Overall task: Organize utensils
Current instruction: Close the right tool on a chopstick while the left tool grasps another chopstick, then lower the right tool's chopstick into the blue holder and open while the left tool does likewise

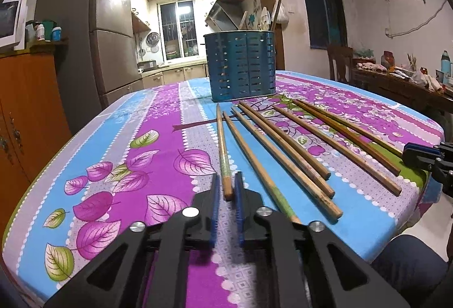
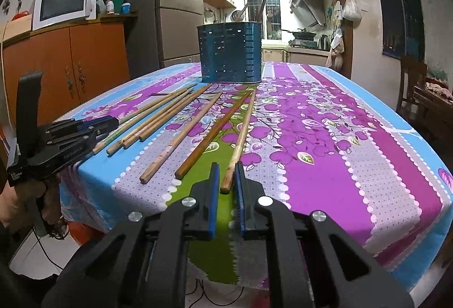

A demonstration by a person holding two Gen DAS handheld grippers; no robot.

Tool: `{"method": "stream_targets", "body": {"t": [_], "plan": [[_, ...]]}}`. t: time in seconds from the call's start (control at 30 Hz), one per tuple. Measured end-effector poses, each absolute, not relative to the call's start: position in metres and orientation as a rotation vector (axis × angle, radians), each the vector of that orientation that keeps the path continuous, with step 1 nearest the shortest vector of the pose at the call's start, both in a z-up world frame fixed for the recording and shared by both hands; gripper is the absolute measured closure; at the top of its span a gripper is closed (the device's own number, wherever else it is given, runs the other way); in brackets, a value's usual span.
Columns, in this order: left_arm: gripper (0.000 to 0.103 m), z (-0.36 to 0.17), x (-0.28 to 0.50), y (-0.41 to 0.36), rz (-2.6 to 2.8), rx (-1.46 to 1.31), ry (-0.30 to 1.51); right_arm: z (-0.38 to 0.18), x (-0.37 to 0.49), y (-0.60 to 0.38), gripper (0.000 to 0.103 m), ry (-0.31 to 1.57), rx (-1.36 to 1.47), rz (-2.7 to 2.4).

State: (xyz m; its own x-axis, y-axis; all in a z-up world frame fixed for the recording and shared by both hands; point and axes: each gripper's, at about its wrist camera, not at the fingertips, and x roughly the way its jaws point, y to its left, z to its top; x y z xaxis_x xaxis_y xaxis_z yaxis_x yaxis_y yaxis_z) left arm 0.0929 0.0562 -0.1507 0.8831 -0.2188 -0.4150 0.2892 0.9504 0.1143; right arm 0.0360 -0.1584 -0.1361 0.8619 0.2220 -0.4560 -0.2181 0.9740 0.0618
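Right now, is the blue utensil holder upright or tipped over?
Upright. The blue utensil holder stands on its base on the tablecloth, rim level, with a few utensil handles sticking up out of it.

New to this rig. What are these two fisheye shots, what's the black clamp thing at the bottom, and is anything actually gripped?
There is no robot arm here. A person holds a hand-held two-finger gripper in each hand, and each gripper carries a camera looking forward along its fingers.

The left wrist view shows the left gripper at the bottom. Its blue pads are shut on the near end of the leftmost chopstick.

The right wrist view shows the right gripper, shut on the near end of the rightmost chopstick. The left gripper also appears at that picture's left edge.

Both chopsticks lie on the table, which has a purple and blue floral cloth. Five more chopsticks lie fanned out between them. Behind stands a blue slotted utensil holder with a few handles sticking out.
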Motion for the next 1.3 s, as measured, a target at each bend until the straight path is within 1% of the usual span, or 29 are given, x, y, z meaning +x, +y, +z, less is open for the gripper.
{"method": "stream_targets", "body": {"t": [0.2, 0.3, 0.37, 0.53, 0.67, 0.9, 1.1, 1.3], "plan": [[0.095, -0.15, 0.086, 0.055, -0.259, 0.171, 0.405, -0.133, 0.033, -0.167, 0.096, 0.451, 0.049, 0.223], [0.095, -0.143, 0.08, 0.056, -0.261, 0.173, 0.386, -0.121, 0.028, -0.17, 0.096, 0.421, 0.042, 0.225], [0.095, -0.128, 0.072, 0.059, -0.264, 0.162, 0.353, -0.109, 0.023, -0.172, 0.096, 0.395, 0.03, 0.225], [0.095, -0.072, 0.056, 0.064, -0.269, 0.142, 0.227, -0.057, 0.014, -0.179, 0.097, 0.289, -0.018, 0.227], [0.095, -0.023, 0.064, 0.062, -0.294, 0.129, 0.147, -0.012, 0.027, -0.182, 0.098, 0.225, -0.063, 0.26], [0.096, 0.034, 0.108, 0.054, -0.306, 0.107, 0.133, 0.03, 0.07, -0.186, 0.098, 0.234, -0.084, 0.313], [0.096, 0.057, 0.141, 0.044, -0.319, 0.113, 0.178, 0.054, 0.112, -0.187, 0.098, 0.273, -0.111, 0.334], [0.096, 0.071, 0.158, 0.037, -0.319, 0.129, 0.191, 0.073, 0.145, -0.192, 0.098, 0.303, -0.101, 0.343]]}}
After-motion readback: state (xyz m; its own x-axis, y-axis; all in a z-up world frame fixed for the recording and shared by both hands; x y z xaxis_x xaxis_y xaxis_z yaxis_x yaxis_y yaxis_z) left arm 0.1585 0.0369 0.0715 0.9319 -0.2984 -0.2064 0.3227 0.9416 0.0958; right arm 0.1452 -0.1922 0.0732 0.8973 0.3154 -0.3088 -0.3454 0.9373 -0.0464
